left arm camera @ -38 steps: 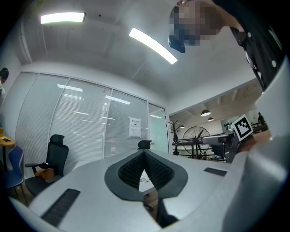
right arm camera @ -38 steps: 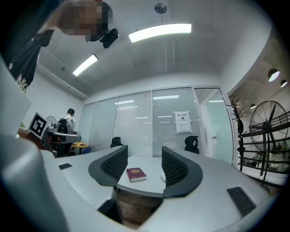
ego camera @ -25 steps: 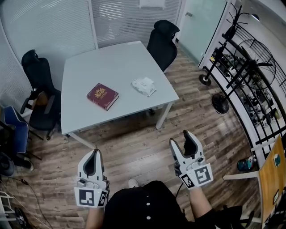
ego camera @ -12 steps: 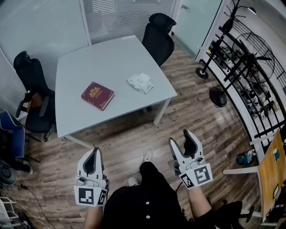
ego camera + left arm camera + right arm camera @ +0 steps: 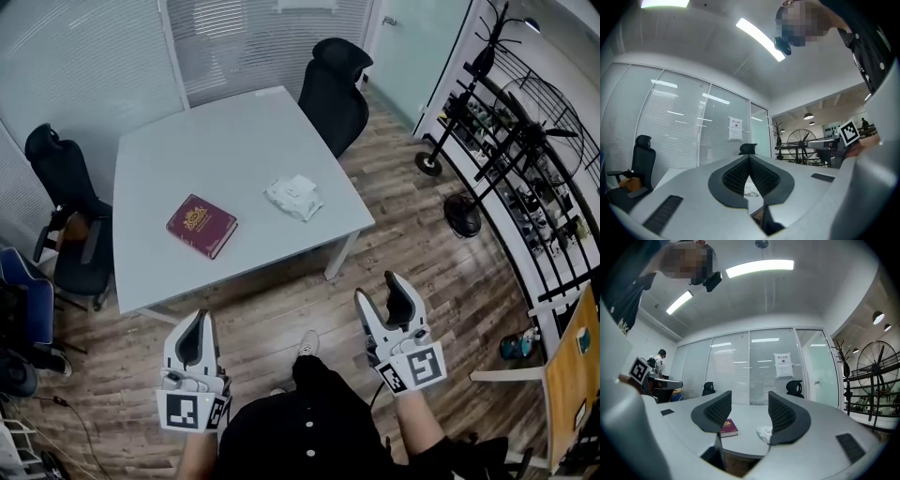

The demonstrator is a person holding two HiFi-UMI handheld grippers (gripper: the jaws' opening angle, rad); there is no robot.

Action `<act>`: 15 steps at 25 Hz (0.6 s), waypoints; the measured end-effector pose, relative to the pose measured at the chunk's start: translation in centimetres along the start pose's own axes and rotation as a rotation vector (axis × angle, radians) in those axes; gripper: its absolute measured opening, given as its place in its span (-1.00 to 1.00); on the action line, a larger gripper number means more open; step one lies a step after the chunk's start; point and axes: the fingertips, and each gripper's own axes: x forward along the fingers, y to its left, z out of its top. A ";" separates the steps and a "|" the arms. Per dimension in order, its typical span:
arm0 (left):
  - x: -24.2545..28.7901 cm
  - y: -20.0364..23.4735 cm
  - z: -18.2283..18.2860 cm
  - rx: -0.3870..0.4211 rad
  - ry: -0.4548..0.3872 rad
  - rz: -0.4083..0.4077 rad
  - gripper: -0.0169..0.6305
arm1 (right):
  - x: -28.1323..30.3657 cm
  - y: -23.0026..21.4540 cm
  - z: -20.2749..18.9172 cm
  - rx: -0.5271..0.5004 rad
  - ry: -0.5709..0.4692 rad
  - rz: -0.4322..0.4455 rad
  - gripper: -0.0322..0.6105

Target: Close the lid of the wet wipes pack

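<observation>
You are holding both grippers low in front of your body, over the wooden floor (image 5: 281, 309) and well apart from the white table (image 5: 187, 150) that is standing toward 12 o'clock. The left gripper (image 5: 196, 323) is sitting with its jaws together, the ribbed pads meeting at the tips and nothing caught between them. The right gripper (image 5: 382, 298) is showing its two jaws apart, with only open air in the gap. The wet wipes pack (image 5: 294, 197) is lying on the table near its right-hand edge, at about 1 o'clock from the left gripper and 11 o'clock from the right one, touched by neither. It is looking white and crumpled, and it is too small here to tell how its lid is sitting. A dark red book (image 5: 202, 225) is lying flat on the table at about 8 o'clock from the pack, apart from it. In the right gripper view both things are showing between and below the jaws, book to the left and pack to the right. A black office chair (image 5: 333, 89) is standing at the table's far corner, at 1 o'clock from the pack, and another black chair (image 5: 66, 178) is standing at 9 o'clock, beside the table's left edge.
</observation>
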 end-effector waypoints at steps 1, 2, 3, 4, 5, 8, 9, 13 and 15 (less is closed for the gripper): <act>0.8 0.2 -0.1 0.001 0.001 0.000 -0.91 | 0.7 -0.4 -0.1 0.000 0.001 0.002 -0.09; 1.6 0.4 -0.1 0.002 0.002 0.001 -0.91 | 1.4 -0.7 -0.3 0.000 0.002 0.004 -0.09; 2.3 0.6 -0.2 0.002 0.003 0.002 -0.91 | 2.1 -1.1 -0.4 0.000 0.004 0.006 -0.09; 3.0 0.8 -0.3 0.003 0.004 0.003 -0.91 | 2.7 -1.5 -0.5 0.000 0.006 0.009 -0.09; 3.6 0.9 -0.3 0.004 0.005 0.006 -0.91 | 3.2 -1.8 -0.6 0.000 0.009 0.012 -0.09; 5.6 1.3 -0.5 0.004 0.008 0.014 -0.91 | 5.1 -3.1 -0.8 0.003 0.015 0.024 -0.09; 6.3 1.5 -0.5 0.003 0.009 0.018 -0.91 | 5.7 -3.6 -0.9 0.004 0.016 0.026 -0.09; 8.9 2.0 -0.3 0.003 0.010 0.032 -0.91 | 8.3 -5.3 -0.5 0.003 0.012 0.039 -0.08; 10.3 2.1 0.1 0.007 0.002 0.034 -0.91 | 9.4 -6.2 -0.3 -0.001 0.011 0.043 -0.08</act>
